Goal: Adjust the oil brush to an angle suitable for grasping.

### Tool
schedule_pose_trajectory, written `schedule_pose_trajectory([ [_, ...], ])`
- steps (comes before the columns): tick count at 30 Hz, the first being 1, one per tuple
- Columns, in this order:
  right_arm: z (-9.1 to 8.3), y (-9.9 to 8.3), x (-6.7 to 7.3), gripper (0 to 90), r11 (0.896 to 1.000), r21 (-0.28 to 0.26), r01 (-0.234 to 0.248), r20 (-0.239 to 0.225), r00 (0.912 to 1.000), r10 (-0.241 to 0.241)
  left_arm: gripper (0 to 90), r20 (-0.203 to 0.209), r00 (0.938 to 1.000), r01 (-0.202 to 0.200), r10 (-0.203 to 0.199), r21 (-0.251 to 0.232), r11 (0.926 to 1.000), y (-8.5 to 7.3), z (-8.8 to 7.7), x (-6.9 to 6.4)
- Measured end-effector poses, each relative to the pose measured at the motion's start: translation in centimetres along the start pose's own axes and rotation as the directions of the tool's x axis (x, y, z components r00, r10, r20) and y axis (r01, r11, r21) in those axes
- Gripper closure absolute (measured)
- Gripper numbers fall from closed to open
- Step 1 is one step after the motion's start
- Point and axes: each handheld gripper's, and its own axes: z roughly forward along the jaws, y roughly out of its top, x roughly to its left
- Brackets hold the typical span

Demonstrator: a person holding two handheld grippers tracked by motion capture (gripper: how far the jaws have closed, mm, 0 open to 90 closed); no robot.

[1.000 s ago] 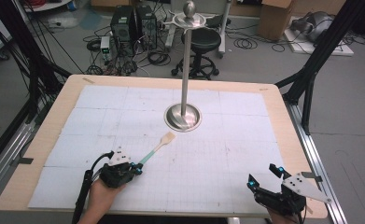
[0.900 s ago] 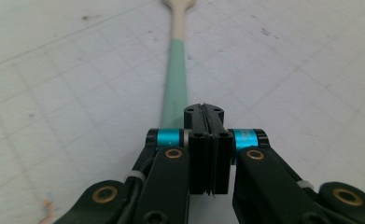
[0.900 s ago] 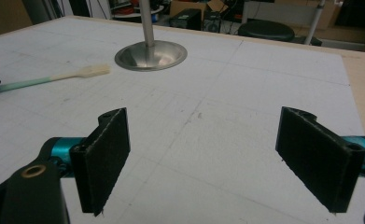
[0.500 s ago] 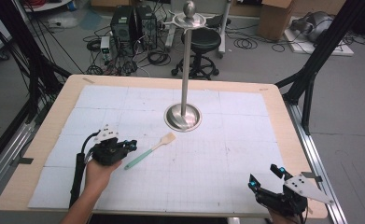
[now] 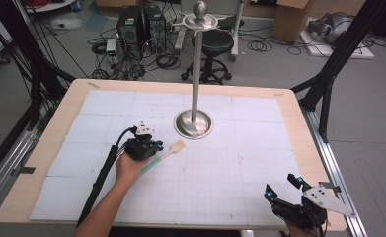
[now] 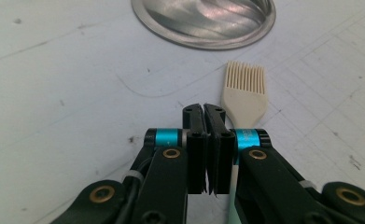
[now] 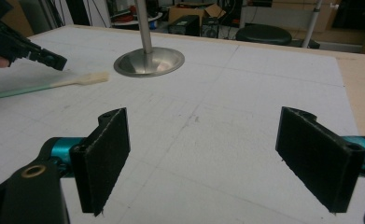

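Just one brush (image 5: 164, 155), one stand (image 5: 194, 123)

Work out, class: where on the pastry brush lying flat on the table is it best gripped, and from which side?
Grip the brush on its slim green handle, coming from above with the jaws across it. It lies flat, and the cream bristle head flares wide.

**Hidden and cut off**

In the left gripper view, the left gripper (image 6: 207, 114) covers the handle of the brush (image 6: 244, 88); a green sliver shows between the arms, and whether the closed jaws touch it cannot be told. The top edge cuts the stand base (image 6: 203, 21). In the high view, the left hand (image 5: 129, 165) hides the handle's near end. The bottom edge crops the right gripper (image 5: 284, 185).
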Motion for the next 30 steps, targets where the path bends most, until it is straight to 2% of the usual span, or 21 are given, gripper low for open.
schedule_pose_trajectory([
  [3, 0.0, 0.0, 0.0, 16.6, 1.000, -0.001, -0.004, -0.001, 1.0000, 0.004, 86.9, -0.001, 0.9999, -0.013, 0.013, 0.021, 0.9997, -0.2, 0.5, -0.2],
  [7, 0.0, 0.0, 0.0, 16.6, 1.000, 0.001, -0.002, 0.000, 1.0000, 0.002, 86.2, 0.003, 0.9998, -0.018, 0.018, 0.025, 0.9995, -0.3, 0.8, -0.4],
  [10, 0.0, 0.0, 0.0, 16.6, 1.000, 0.003, 0.001, 0.000, 1.0000, -0.001, 86.3, 0.021, 0.9994, -0.027, 0.027, 0.032, 0.9991, -0.4, 1.1, -0.6],
  [15, -0.1, 0.0, -0.1, 16.6, 1.000, 0.000, 0.001, 0.003, 1.0000, -0.001, 87.9, 0.035, 0.9992, -0.020, 0.019, 0.023, 0.9995, -0.5, 1.2, -0.9],
  [16, -0.1, 0.0, -0.2, 16.6, 1.000, -0.003, -0.002, 0.004, 1.0000, 0.002, 87.9, 0.055, 0.9983, -0.017, 0.016, 0.028, 0.9995, -0.5, 1.2, -0.9],
  [19, -0.1, 0.0, -0.1, 16.6, 1.000, 0.001, -0.002, 0.004, 1.0000, 0.002, 88.2, 0.057, 0.9981, -0.027, 0.025, 0.026, 0.9993, -0.5, 1.2, -1.0],
  [23, 0.0, 0.0, 0.0, 16.6, 1.000, 0.001, -0.004, 0.003, 1.0000, 0.004, 88.3, 0.105, 0.9934, -0.049, 0.046, 0.029, 0.9984, -0.6, 1.2, -1.6],
  [27, 0.0, 0.0, 0.0, 16.6, 1.000, 0.005, 0.000, 0.004, 1.0000, 0.000, 88.2, 0.133, 0.9896, -0.060, 0.055, 0.035, 0.9976, -0.7, 1.1, -2.1],
  [30, 0.0, 0.0, 0.0, 16.6, 1.000, 0.004, 0.002, 0.004, 1.0000, -0.002, 88.1, 0.161, 0.9825, -0.102, 0.094, 0.044, 0.9938, -0.8, 0.9, -3.1],
])
